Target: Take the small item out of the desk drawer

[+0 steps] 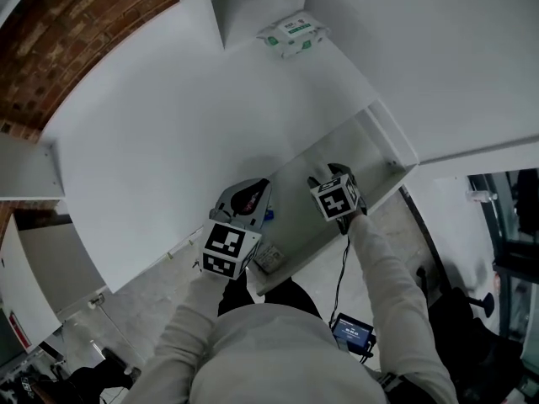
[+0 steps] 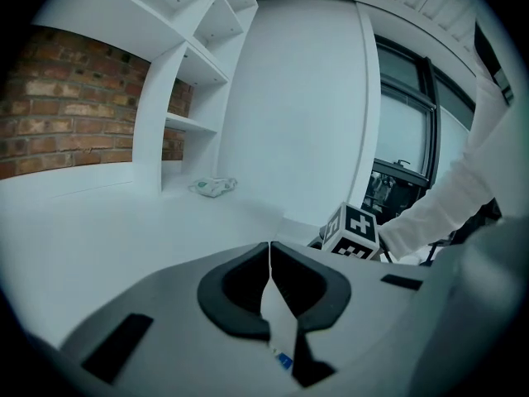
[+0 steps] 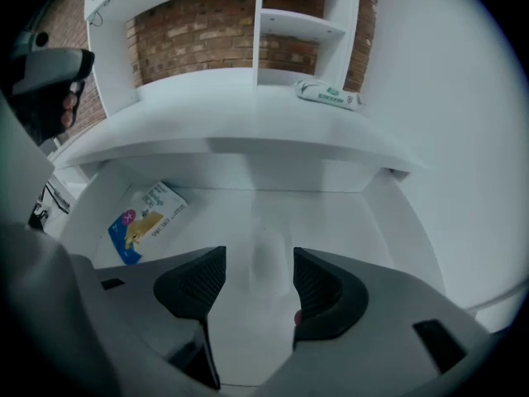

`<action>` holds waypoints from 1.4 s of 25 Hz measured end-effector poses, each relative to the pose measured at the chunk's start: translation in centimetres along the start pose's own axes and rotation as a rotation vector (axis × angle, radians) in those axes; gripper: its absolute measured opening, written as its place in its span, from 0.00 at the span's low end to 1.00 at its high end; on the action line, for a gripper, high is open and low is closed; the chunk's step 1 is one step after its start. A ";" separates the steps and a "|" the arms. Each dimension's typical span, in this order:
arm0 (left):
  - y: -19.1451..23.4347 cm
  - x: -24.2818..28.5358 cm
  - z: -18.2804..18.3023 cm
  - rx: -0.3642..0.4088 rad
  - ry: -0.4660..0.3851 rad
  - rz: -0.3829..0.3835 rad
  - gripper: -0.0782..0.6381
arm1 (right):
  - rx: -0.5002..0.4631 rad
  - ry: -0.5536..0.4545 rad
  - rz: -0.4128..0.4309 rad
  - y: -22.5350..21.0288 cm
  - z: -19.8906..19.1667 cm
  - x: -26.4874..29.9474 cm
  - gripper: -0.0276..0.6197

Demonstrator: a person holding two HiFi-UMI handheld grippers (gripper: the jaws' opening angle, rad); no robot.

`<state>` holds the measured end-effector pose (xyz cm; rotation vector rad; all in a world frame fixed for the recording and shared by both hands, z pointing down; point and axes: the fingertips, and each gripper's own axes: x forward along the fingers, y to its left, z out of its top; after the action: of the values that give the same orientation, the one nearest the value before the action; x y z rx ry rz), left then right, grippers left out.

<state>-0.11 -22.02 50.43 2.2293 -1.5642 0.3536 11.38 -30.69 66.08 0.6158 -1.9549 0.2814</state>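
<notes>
The drawer (image 3: 331, 222) is white inside and out and stands pulled open from under the desk (image 3: 248, 114), its floor and side walls in plain sight. One small packet (image 3: 145, 222) lies flat on that floor, face up. It is a thin rectangle, white over most of its face, with a blue and yellow patch and a round pink mark at one end (the dark lines of print are too small to read). It sits close to the drawer's left wall in the right gripper view, skewed to the walls.
</notes>
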 end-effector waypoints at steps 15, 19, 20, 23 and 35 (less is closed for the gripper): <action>3.3 -2.2 -1.6 -0.075 0.006 0.116 0.14 | -0.071 0.140 -0.042 -0.9 -0.9 4.7 0.41; 3.7 -2.7 -1.8 -0.081 0.006 0.122 0.14 | -0.060 0.140 -0.044 -0.5 -1.0 4.4 0.36; 3.8 -2.8 -1.8 -0.082 0.003 0.123 0.14 | -0.046 0.134 -0.037 -0.4 -1.0 4.2 0.36; 3.8 -3.0 -1.4 -0.078 -0.011 0.117 0.14 | 0.022 0.095 -0.018 0.1 -0.6 3.0 0.36; 2.4 -3.2 -0.8 -0.014 -0.019 0.055 0.14 | 0.135 -0.095 -0.008 2.6 1.4 -4.1 0.36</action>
<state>-3.50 -19.67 50.23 2.1893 -1.6352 0.3366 10.33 -27.96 61.98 0.7362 -2.0359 0.3872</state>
